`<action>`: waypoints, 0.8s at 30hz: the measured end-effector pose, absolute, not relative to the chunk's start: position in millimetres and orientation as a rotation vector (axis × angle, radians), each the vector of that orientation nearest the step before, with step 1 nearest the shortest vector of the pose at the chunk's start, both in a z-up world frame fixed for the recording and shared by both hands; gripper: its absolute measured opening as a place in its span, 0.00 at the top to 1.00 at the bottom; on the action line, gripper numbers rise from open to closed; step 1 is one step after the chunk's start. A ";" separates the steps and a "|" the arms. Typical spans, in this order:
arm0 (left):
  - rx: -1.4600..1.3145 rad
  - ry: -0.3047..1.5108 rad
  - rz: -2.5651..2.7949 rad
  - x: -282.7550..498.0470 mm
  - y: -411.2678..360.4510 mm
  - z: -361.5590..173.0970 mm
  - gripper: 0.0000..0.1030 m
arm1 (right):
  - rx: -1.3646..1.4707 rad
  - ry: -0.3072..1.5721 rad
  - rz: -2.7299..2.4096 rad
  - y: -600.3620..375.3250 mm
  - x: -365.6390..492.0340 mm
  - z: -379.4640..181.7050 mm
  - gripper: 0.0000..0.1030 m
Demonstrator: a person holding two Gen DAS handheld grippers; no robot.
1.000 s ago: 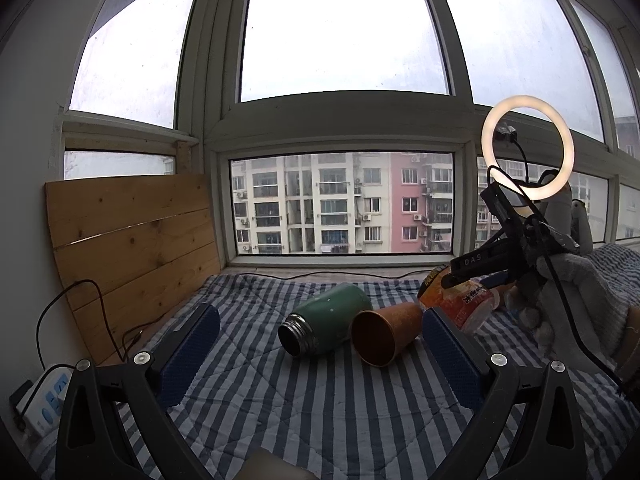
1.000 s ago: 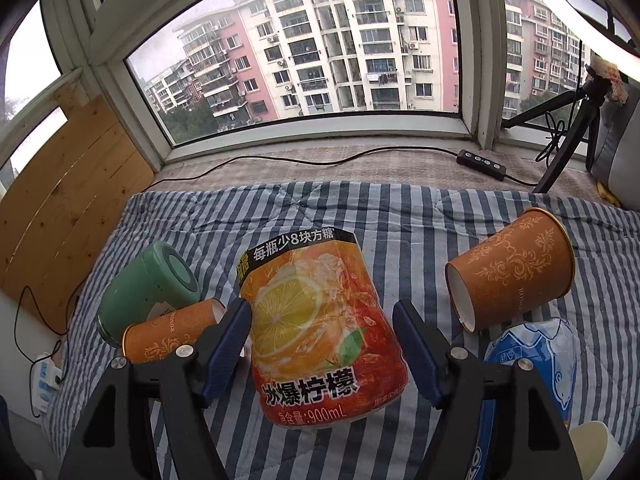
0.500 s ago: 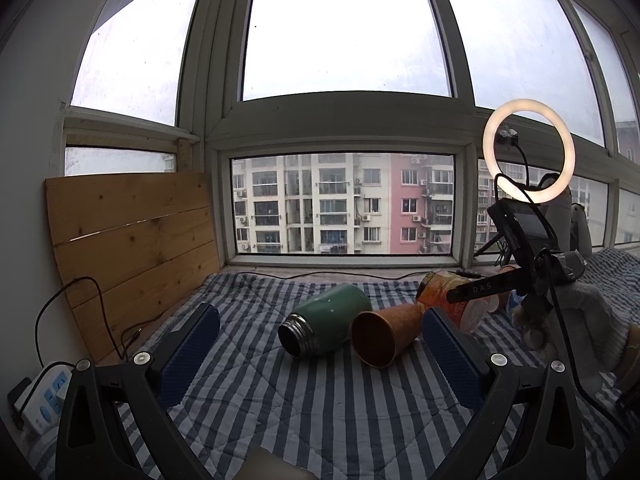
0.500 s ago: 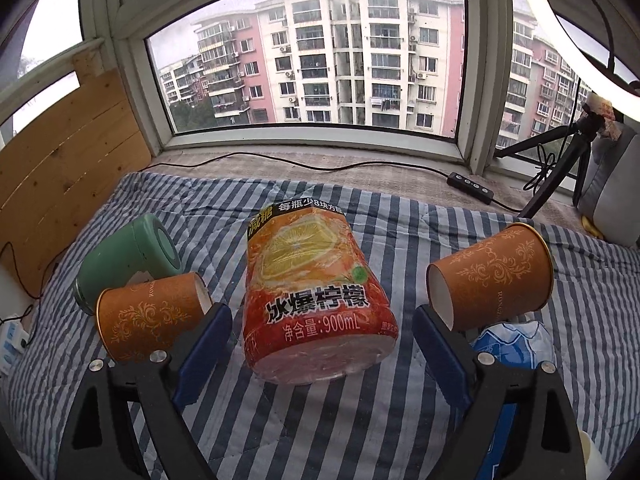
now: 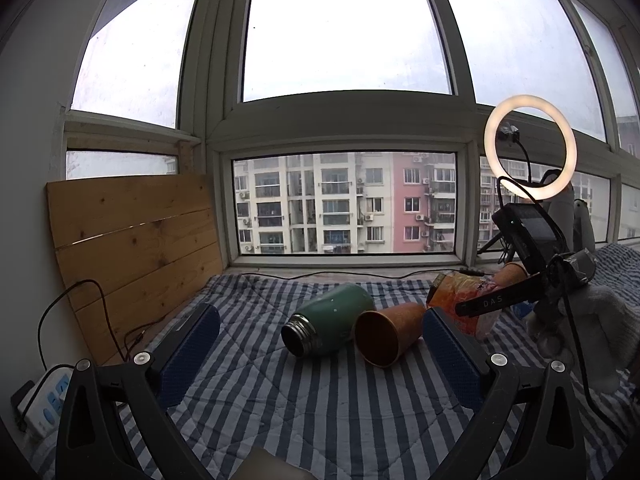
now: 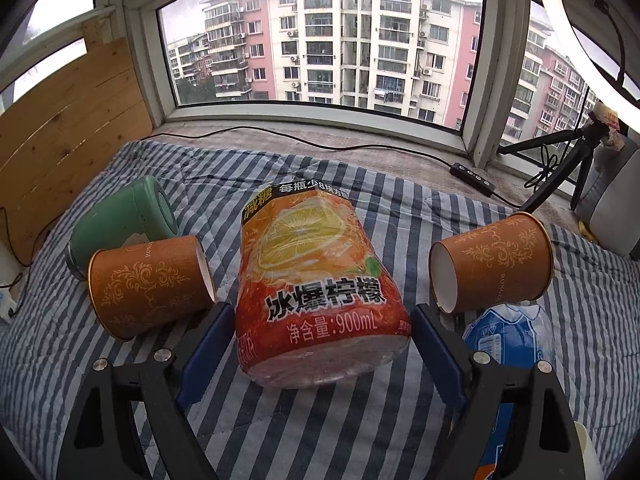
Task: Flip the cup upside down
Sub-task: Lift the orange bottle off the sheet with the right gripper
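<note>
Right gripper (image 6: 320,344) stands open, straddling the base of the orange-labelled plastic lemon-drink bottle (image 6: 320,280), gripping nothing. Left gripper (image 5: 320,344) is likewise open and idle. Left of that bottle lies an orange patterned paper cup (image 6: 148,284); a second paper cup (image 6: 496,260) lies right of it. Advisable: close gently mid-wall, since paper crushes. Blue-striped quilt (image 6: 360,420) is soft, so seat the rim squarely.

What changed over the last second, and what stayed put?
The right gripper came down toward the striped blanket, bringing the orange lemon-tea bottle lower and more level between its open fingers; a grip cannot be confirmed. The left gripper, green flask and both paper cups stayed put.
</note>
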State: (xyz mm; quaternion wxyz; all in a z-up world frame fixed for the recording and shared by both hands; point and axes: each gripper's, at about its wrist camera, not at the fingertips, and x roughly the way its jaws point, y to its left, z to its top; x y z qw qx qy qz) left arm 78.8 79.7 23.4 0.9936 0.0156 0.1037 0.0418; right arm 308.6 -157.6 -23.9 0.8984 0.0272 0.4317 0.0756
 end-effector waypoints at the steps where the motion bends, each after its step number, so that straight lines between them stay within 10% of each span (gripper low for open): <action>1: 0.031 0.209 0.085 78.9 80.2 23.0 0.01 | 0.059 0.898 0.166 -158.8 303.7 -22.0 0.16; 24: 0.051 0.271 0.067 86.7 69.5 9.7 0.01 | 0.188 0.732 0.309 -197.1 133.1 0.1 0.14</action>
